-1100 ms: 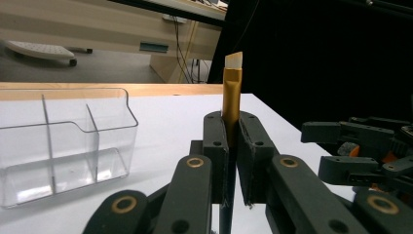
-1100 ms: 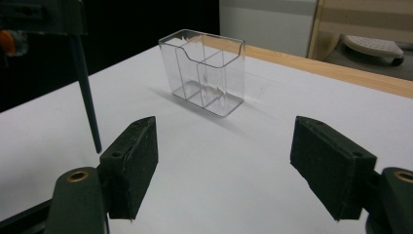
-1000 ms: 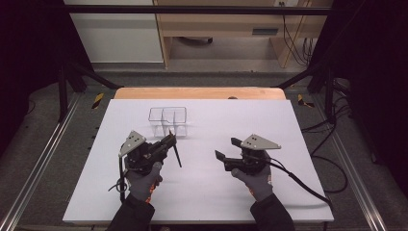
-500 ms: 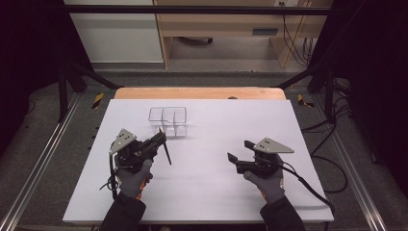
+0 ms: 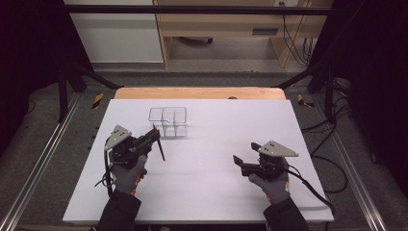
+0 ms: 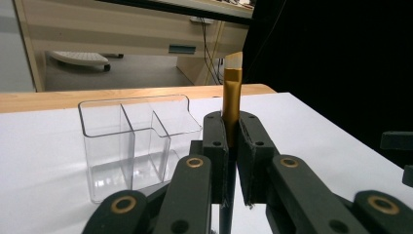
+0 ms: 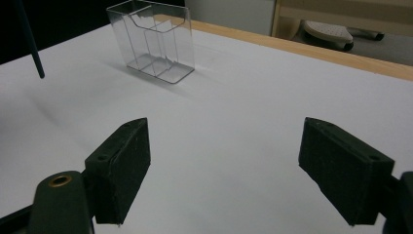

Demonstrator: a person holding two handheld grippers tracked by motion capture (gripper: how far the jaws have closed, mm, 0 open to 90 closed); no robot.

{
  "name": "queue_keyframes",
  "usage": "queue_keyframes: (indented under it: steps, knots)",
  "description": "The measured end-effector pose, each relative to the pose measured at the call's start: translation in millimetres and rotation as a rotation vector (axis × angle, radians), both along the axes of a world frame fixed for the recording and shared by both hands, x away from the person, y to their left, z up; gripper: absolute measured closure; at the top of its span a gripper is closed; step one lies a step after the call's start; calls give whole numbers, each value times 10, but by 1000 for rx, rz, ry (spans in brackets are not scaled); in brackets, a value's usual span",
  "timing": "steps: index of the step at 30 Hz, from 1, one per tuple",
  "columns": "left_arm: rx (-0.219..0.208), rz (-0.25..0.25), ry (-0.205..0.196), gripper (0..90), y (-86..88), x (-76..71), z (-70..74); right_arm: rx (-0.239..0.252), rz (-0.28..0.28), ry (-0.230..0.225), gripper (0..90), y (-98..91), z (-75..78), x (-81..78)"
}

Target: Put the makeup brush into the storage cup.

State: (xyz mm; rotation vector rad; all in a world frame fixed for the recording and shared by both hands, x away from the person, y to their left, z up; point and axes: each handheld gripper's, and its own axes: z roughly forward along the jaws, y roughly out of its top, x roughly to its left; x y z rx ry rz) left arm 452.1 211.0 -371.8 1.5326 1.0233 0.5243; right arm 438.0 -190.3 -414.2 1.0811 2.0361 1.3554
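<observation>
The left gripper [image 5: 153,136] has its jaws pressed together on a thin brush [image 5: 159,144], which it pinches partway along the handle; in the left gripper view the brush [image 6: 231,109] rises upright between the two black pads, a gold ferrule standing just above them and a pale tip at the top, while the dark handle runs down below the pads. From above, that handle slants out from the gripper toward five o'clock, its free end hanging over the white table top [image 5: 216,192] without a contact I can confirm. Just beyond the left gripper, at about one o'clock from it, stands a clear plastic organiser [image 5: 168,121] with several open compartments (upright, and nothing visible inside); in the left gripper view the organiser [image 6: 139,141] sits at ten o'clock from the pinched brush, near it but apart. The right gripper [image 5: 236,160] is well apart from the left, toward four o'clock from the organiser, held low over the table top in a gloved hand. Its jaws have just been opening and now stand spread wide, with nothing between them: the right gripper view shows bare white surface between the two pads [image 7: 122,165], and the organiser [image 7: 156,41] far off at eleven o'clock.
</observation>
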Motion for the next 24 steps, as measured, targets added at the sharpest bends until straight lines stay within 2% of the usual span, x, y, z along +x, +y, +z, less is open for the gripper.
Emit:
queue_keyframes:
  steps: [3,11,24]
  knots:
    - [18,12,1,820,23,45,13,-13,-10,-1,186,-28,-21,-7]
    - [36,23,6,820,54,143,53,-28,-17,10,183,-45,-62,1]
    - [66,43,-4,820,65,288,171,-27,-34,-1,170,-92,-51,-4]
